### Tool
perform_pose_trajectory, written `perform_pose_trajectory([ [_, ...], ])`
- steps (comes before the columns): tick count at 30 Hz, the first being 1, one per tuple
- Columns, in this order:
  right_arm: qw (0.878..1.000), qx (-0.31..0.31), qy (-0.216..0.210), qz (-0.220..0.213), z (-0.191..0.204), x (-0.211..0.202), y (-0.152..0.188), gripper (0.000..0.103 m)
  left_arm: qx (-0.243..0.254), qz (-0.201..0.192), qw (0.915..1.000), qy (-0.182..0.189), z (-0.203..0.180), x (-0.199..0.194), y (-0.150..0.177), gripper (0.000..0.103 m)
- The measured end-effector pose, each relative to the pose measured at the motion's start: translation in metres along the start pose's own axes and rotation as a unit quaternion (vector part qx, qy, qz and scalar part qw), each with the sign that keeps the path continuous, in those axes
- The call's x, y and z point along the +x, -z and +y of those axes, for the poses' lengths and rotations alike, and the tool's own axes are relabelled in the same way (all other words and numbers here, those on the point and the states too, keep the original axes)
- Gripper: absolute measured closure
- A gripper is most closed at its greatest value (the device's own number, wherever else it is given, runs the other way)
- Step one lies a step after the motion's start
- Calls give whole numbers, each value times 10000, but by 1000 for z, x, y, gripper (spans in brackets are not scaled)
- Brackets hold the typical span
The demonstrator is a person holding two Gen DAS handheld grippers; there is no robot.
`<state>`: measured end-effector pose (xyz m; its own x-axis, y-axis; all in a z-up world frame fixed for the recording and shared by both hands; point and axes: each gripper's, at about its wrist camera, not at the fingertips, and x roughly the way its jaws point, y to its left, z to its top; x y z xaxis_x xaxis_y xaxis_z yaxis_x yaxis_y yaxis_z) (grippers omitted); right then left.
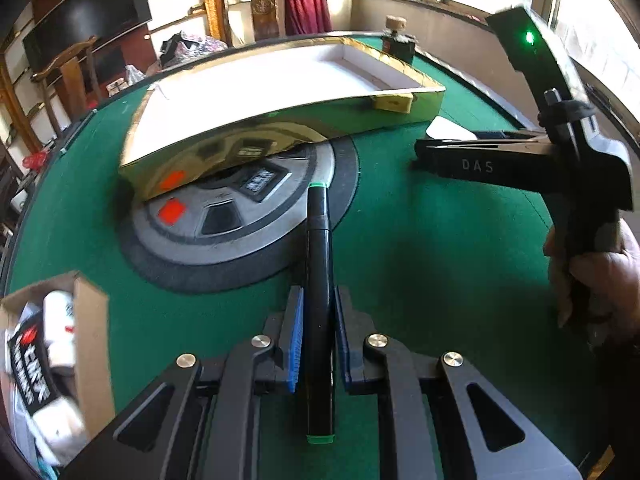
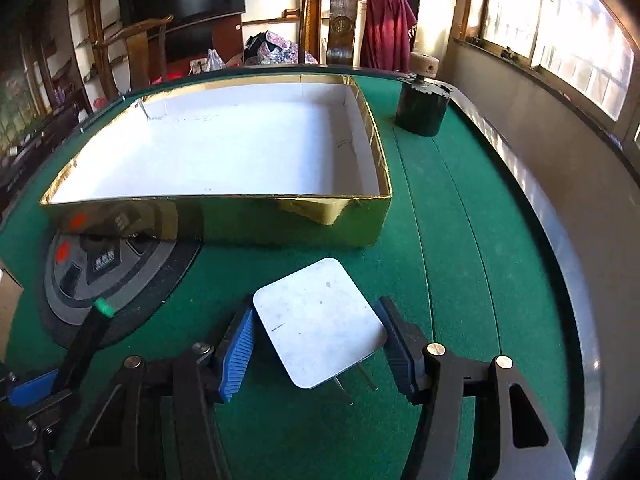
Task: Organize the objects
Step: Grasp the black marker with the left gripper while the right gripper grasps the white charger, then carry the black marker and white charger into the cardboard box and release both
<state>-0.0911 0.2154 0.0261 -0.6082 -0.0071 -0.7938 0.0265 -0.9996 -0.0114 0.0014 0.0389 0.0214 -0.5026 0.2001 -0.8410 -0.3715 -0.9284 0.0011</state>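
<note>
Left tool pinched a black marker along its barrel, green cap pointing far, above the green bench. Right tool spread wide around a white charger block, prongs near, pads seemingly just beside its edges. Likely light, stiff, smooth-sided; best gripped across flat sides. Gold box beyond, white inside, nothing in it. Cardboard box near left held packets.

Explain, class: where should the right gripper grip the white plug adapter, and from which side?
Grip the white plug adapter across its two flat side edges, approaching from the prong end. The right gripper is open, its jaws already straddling it; the prongs point back toward the gripper.
</note>
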Motion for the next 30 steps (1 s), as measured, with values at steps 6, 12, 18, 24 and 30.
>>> perform_pose_trajectory([
  [6,9985,298,-460,10,-1,-6,1,40,-360,-269,9990,24,23,-41,21,89],
  [12,9968,259,-749,37,13,-11,10,40,-798,-758,9939,32,53,-95,49,89],
  [18,9955,80,-942,109,39,-27,22,40,-1433,-1059,9839,-170,110,-146,88,89],
  [24,9897,134,-1427,-3,73,-63,36,39,-1978,-1183,9709,-647,165,-174,127,88],
  [30,9781,-80,-2079,39,129,-92,39,39,-2459,-1194,9590,-754,199,-178,157,88],
])
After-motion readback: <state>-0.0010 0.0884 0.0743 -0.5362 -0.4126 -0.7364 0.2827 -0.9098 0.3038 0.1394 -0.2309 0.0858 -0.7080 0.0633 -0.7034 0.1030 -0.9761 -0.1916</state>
